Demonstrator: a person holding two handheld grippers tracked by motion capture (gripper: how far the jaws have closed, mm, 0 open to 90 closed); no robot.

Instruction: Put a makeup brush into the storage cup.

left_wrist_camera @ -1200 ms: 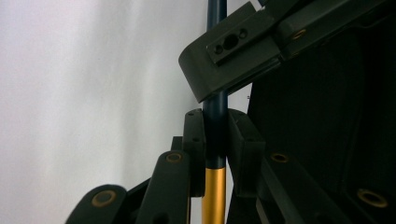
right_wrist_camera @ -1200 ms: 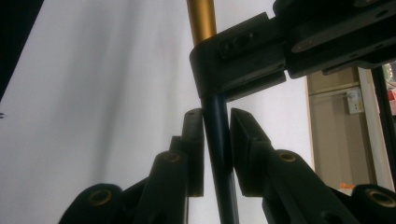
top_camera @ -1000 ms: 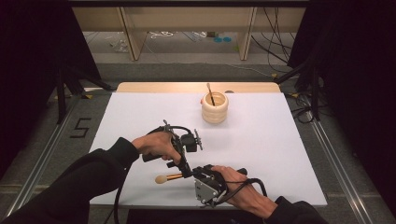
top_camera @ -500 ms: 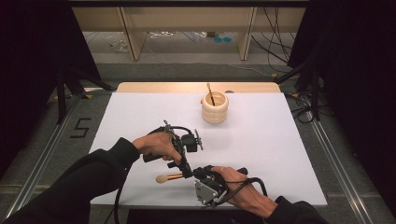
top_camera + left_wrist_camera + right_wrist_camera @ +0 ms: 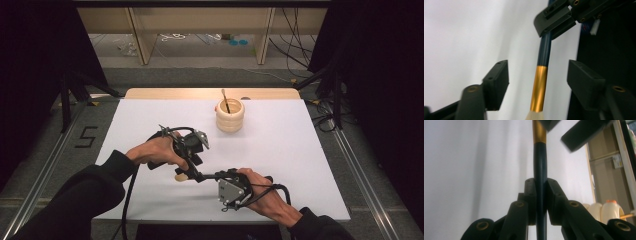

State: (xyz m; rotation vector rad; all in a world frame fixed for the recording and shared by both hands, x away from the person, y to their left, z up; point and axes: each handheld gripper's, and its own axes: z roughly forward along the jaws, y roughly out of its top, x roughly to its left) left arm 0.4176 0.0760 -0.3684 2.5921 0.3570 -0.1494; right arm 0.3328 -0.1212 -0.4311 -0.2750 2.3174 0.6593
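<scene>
Two grippers: right (image 5: 540,202) jaws clamped on brush (image 5: 543,62), left (image 5: 537,80) jaws agape around it; holder (image 5: 230,115) well apart.

dark blue brush (image 5: 544,53), gold ferrule (image 5: 538,88), white table (image 5: 300,150)

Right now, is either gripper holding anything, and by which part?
The right gripper is shut on the brush, clamped on its dark blue handle. The left gripper stands open around the gold ferrule, its fingers not touching it.
</scene>
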